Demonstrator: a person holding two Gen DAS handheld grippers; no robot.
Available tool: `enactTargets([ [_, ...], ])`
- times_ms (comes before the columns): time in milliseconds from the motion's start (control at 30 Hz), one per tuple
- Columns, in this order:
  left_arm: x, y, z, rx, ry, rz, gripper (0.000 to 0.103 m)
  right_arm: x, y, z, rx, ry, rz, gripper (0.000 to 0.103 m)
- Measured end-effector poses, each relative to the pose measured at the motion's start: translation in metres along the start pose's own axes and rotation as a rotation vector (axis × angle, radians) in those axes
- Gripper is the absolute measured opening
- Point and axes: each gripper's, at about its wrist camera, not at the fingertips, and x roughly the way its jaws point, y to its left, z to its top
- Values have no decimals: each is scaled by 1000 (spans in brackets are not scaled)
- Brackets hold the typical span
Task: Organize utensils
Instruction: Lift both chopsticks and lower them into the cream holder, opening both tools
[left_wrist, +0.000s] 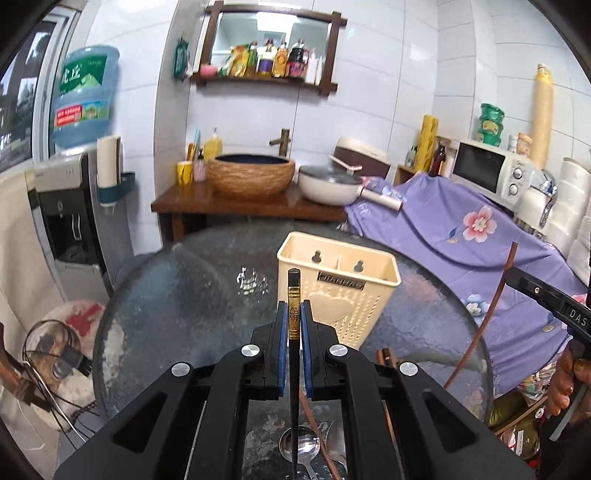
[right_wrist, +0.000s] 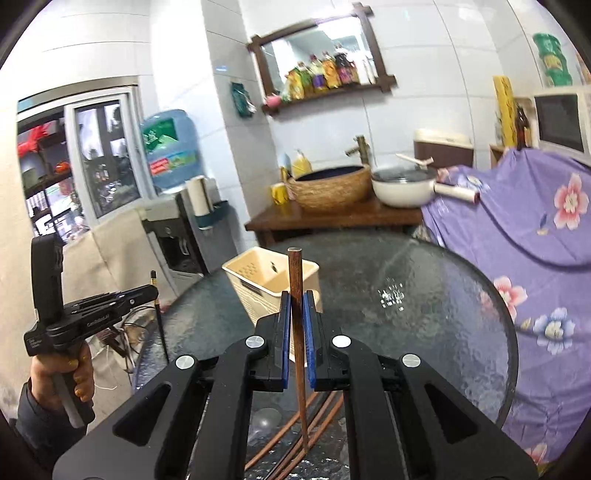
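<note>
My left gripper is shut on a black chopstick with a gold band, which stands nearly upright above the round glass table. My right gripper is shut on a brown wooden chopstick, also nearly upright. A cream two-compartment utensil holder stands on the table just beyond both grippers, also seen as the holder in the right wrist view. Below the left gripper lie a metal spoon and brown chopsticks. More brown chopsticks lie under the right gripper.
A purple floral cloth covers furniture right of the table, with a microwave on it. Behind stand a wooden counter with a woven basin and a white pot. A water dispenser stands at the left.
</note>
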Motion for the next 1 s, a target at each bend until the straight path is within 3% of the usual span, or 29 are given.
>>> enactTargets([
  [467,-29,-13,38,32,-118,-4,7,1,16,39,-39,-19,89,7],
  [733,-25,-20,101,-23,-186,-57,7,18,32,108,-40,-82,137,7],
  [1000,-17,-19,164,-75,-297,-21,7,39,44,161,-79,-178,74,7],
])
